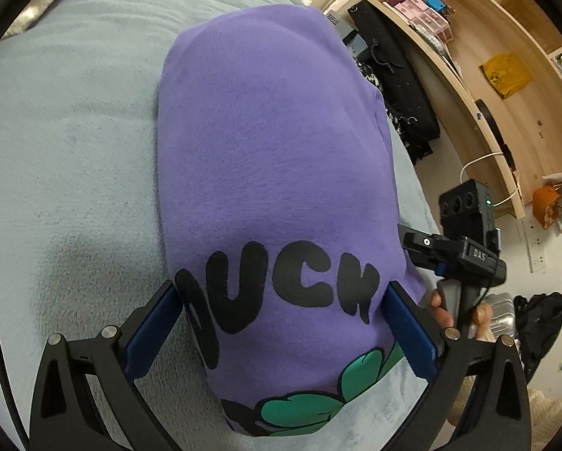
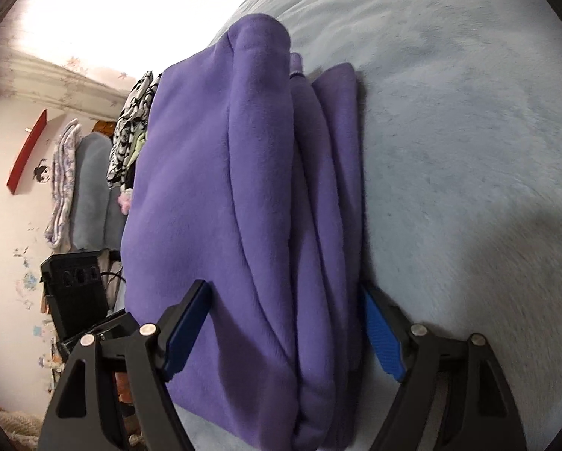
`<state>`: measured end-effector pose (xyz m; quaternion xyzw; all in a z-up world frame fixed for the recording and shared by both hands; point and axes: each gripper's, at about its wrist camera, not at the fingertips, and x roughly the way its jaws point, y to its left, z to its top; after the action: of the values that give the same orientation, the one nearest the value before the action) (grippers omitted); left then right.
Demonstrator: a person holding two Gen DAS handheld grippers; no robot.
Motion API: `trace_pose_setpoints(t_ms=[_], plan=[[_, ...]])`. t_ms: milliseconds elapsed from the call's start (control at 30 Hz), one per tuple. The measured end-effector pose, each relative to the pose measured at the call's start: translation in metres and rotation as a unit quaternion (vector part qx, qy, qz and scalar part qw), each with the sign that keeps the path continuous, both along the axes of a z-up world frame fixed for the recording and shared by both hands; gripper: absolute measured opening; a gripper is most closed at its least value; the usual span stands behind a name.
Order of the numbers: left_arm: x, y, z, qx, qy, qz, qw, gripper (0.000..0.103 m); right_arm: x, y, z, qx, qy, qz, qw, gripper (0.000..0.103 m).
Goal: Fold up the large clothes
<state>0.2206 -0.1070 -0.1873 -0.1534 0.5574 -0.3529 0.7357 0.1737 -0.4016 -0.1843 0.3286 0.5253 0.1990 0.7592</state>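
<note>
A purple sweatshirt (image 1: 265, 143) with black letters and a green clover print lies folded in a thick stack on the pale blue bed cover (image 1: 62, 120). My left gripper (image 1: 282, 293) is wide open and straddles its near end, blue pads on either side of the cloth. In the right wrist view the folded purple stack (image 2: 243, 195) shows its layered edges. My right gripper (image 2: 286, 293) is wide open around that stack, one pad at its left side, one at its right against the bed. The right gripper's body also shows in the left wrist view (image 1: 465, 251).
A wooden shelf unit (image 1: 480, 56) with boxes and a yellow bag stands to the right of the bed. Dark clothes (image 1: 393, 71) hang at the bed's edge. The other gripper's black camera block (image 2: 76, 285) sits left of the stack. Clothes hang on the wall (image 2: 89, 180).
</note>
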Motion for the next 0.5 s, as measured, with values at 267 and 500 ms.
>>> trace_pose_setpoints(t_ms=[267,500], plan=[[0.017,0.001,-0.021,-0.041,0.050,-0.012,0.9979,0.103,0.012,0.006,-0.007,0.014,-0.015,0.015,1.000,0.082],[0.023,-0.011,-0.039,-0.070,0.088,-0.019,0.9935,0.103,0.009,0.007,-0.009,0.010,-0.030,0.011,0.999,0.080]])
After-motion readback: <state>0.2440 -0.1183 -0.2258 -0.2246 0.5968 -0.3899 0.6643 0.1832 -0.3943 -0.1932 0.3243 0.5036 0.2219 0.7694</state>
